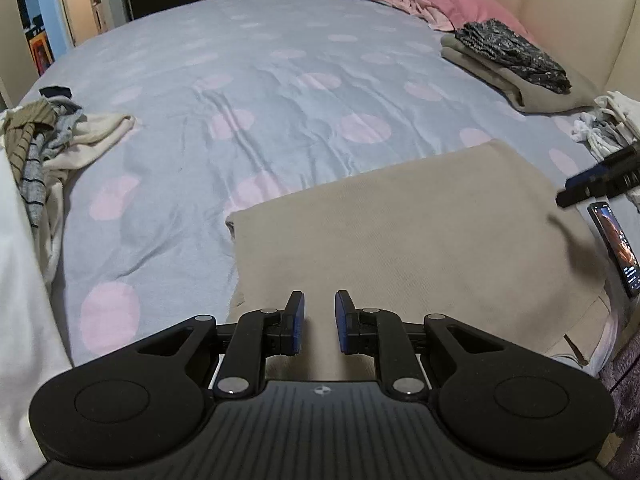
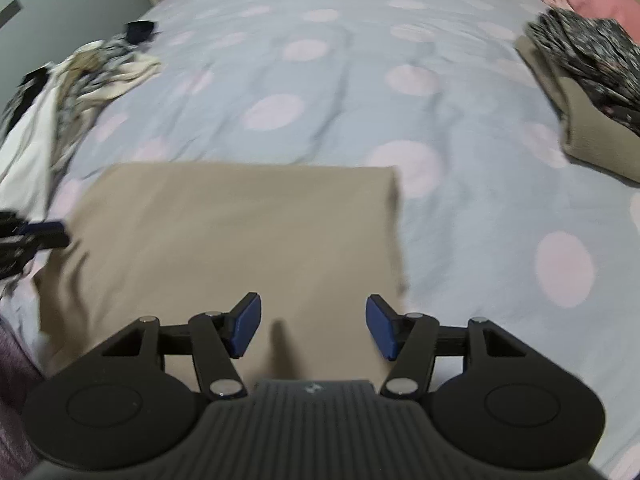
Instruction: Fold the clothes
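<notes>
Folded beige cloth (image 1: 420,240) flat at bed (image 1: 280,92) near edge, under both tongs; left gripper (image 1: 319,322) slightly parted, right gripper (image 2: 313,326) wide, both empty.

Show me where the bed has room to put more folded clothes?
The middle of the dotted sheet is bare, between the messy clothes pile, the folded stack and the beige garment. It's crowded near the phone.
</notes>
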The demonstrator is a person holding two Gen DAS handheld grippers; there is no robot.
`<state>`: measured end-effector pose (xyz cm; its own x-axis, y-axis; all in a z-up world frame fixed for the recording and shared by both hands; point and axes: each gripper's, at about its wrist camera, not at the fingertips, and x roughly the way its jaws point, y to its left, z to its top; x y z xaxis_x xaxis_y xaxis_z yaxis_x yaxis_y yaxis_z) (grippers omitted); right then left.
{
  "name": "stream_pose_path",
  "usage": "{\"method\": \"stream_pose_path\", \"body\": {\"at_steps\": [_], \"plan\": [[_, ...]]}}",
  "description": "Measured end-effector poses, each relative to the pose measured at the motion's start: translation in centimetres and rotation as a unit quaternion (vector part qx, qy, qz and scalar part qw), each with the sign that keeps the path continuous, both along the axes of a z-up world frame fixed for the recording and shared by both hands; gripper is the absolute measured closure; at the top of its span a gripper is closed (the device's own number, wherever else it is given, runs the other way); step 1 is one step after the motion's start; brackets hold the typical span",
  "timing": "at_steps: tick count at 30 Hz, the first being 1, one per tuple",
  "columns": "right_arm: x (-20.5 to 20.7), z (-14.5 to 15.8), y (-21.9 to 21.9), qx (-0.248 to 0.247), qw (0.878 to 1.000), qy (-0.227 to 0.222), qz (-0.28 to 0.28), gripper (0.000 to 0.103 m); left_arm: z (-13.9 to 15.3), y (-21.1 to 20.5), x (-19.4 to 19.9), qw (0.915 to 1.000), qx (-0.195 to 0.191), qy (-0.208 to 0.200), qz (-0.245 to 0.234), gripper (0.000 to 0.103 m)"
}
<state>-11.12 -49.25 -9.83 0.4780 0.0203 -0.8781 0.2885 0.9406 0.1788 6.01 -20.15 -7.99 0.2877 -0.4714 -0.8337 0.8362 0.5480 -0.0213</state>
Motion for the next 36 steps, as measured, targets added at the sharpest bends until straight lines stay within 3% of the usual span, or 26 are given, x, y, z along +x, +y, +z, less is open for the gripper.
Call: {"method": "stream_pose_path", "body": {"at_steps": [7,12,16,17,20,22,23,24,29,36], "plan": [[0.8,-3.5,-5.4,0.073,0.995,0.034,-0.066,0.04,-0.9,-1.1,-0.4,0.9995,0.017,-0.015,-0.022,0.089],[0.7,-5.8,-6.3,0.119,0.988,0.046,-0.084,0.036,-1.3,-1.8,-0.2,0.9994,0.019,-0.014,-0.024,0.089],[0.9,-6.2,-6.0,0.125,0.987,0.046,-0.085,0.036,-1.7,-2.3,-0.1,0.9994,0.021,-0.012,-0.023,0.089],[1.1,-6.2,-5.8,0.125,0.988,0.046,-0.083,0.039,-1.7,-2.4,-0.1,0.9994,0.022,-0.013,-0.023,0.089],[1.7,-6.2,-4.6,0.117,0.99,0.046,-0.059,0.059,-1.7,-2.4,-0.1,0.9994,0.021,-0.014,-0.022,0.089],[2.1,-6.1,-3.8,0.099,0.992,0.049,-0.055,0.065,-1.6,-2.3,-0.2,0.9995,0.019,-0.015,-0.022,0.089],[2.2,-5.9,-3.6,0.098,0.993,0.046,-0.053,0.075,-1.5,-2.3,-0.3,0.9995,0.017,-0.016,-0.023,0.089],[2.2,-5.7,-3.5,0.102,0.992,0.044,-0.056,0.078,-1.4,-2.1,-0.5,0.9995,0.015,-0.016,-0.024,0.089],[1.5,-3.5,-3.0,0.11,0.991,0.031,-0.071,0.08,-0.7,-1.5,-1.2,0.9993,0.004,-0.015,-0.035,0.089],[1.0,2.6,-0.6,0.163,0.985,-0.013,-0.058,0.08,0.6,-0.5,-1.9,0.9991,-0.017,-0.018,-0.033,0.089]]}}
